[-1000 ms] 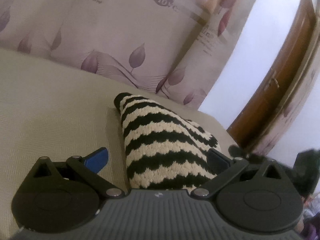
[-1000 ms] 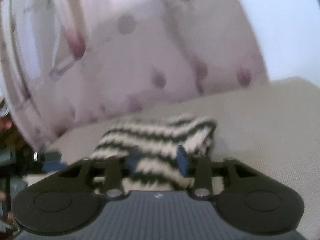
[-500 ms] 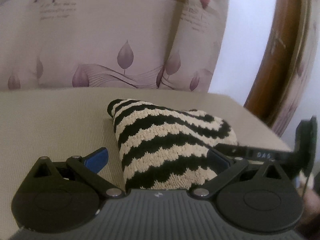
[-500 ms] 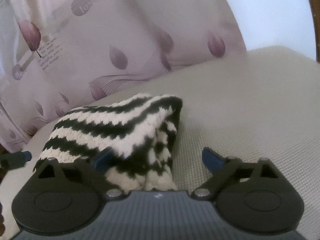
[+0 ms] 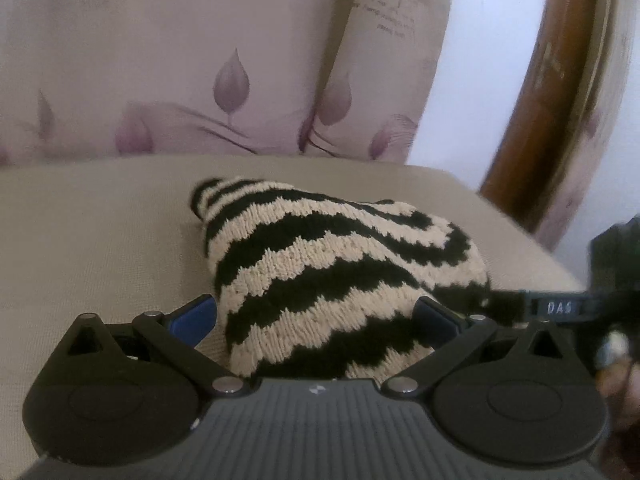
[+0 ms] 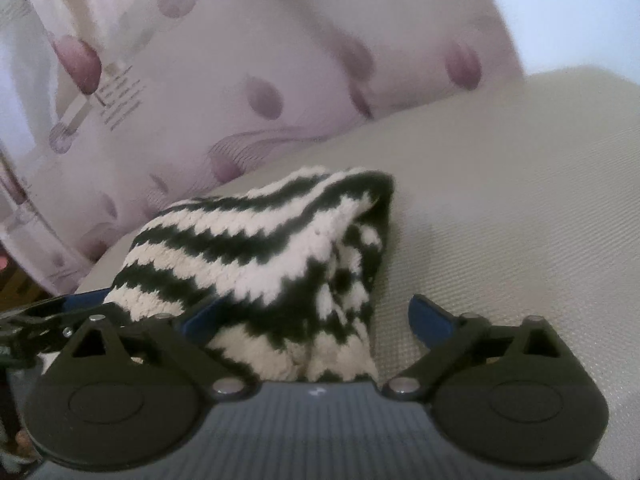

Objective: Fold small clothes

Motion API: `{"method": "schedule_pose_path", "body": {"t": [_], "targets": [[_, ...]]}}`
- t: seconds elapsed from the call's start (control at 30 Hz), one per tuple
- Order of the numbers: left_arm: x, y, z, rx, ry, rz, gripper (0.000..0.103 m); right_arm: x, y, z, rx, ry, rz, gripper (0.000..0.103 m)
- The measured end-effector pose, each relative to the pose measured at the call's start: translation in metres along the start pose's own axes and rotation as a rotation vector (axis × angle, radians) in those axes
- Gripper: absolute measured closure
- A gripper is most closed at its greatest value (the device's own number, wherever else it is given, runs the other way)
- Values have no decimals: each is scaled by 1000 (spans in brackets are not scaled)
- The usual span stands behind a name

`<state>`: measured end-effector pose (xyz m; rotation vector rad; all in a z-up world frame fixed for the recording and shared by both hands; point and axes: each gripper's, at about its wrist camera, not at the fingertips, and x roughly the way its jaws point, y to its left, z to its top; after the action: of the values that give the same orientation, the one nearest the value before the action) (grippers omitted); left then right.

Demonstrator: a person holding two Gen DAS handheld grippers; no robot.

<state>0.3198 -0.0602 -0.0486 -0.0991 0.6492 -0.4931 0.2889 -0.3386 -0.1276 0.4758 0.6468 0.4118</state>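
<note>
My right tool [image 6: 316,316] is opening around the folded striped knit garment [image 6: 260,264], which lies on the beige tabletop [image 6: 500,208]. My left tool [image 5: 316,316] stands open astride it [image 5: 320,272], at its 12 o'clock.

The near edge of the striped knit garment [image 5: 336,280] is hidden behind the left gripper [image 5: 316,316] body; whether its right pad touches the knit cannot be told. In the right wrist view the curtain [image 6: 240,80] print is blurred, its lettering unreadable. Dark clutter [image 6: 16,344] at the left edge is cut off and unidentifiable.
</note>
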Motion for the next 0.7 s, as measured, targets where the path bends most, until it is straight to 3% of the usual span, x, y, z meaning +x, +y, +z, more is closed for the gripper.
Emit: {"method": "schedule_pose_path", "body": {"t": [0.27,0.33,0.43,0.5,0.57,0.7], "targets": [[52,65,7,-204,173,-339,0,21,-1,17,-63,97,110,0],[60,76,5,-268,155,-410,0,29,1,21,-70,109,128,0],[67,78,7,-260,141,-437,2,34,5,23,-67,120,153,1],[69,73,6,-231,131,-427,9,35,5,23,-52,126,177,6],[69,72,4,-224,126,-414,27,37,4,21,-16,132,203,26],[50,72,0,-226,89,-387,37,33,8,16,57,114,223,40]]}}
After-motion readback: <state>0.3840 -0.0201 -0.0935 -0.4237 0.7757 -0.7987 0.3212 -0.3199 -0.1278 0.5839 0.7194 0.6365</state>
